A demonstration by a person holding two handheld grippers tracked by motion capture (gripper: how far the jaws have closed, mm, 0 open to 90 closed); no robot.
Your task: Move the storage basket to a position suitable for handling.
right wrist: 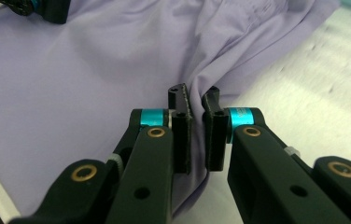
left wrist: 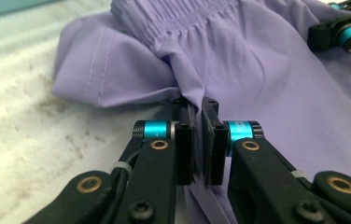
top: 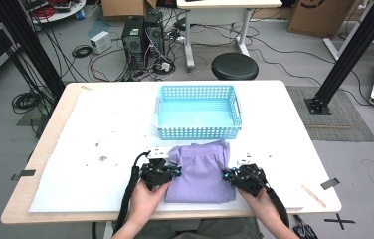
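Near the front edge of the white table [top: 100, 134] lies a pair of lilac shorts [top: 200, 174], folded into a rough rectangle, elastic waistband toward the light-blue perforated basket [top: 198, 110] just behind it. The basket is empty. Left gripper [left wrist: 197, 140] sits at the garment's left edge, fingers [left wrist: 184, 149] clamped on a pinched ridge of fabric just below the gathered waistband. Right gripper [right wrist: 198, 135] mirrors it at the right edge, fingers [right wrist: 181, 135] closed on a fold of the same cloth.

Judgement: with both sides secured, the step in hand looks like a two-handed lift or a further fold. If the basket is the target, the next move needs both hands rising together, level, then travelling forward over the near rim without letting the fold sag open.
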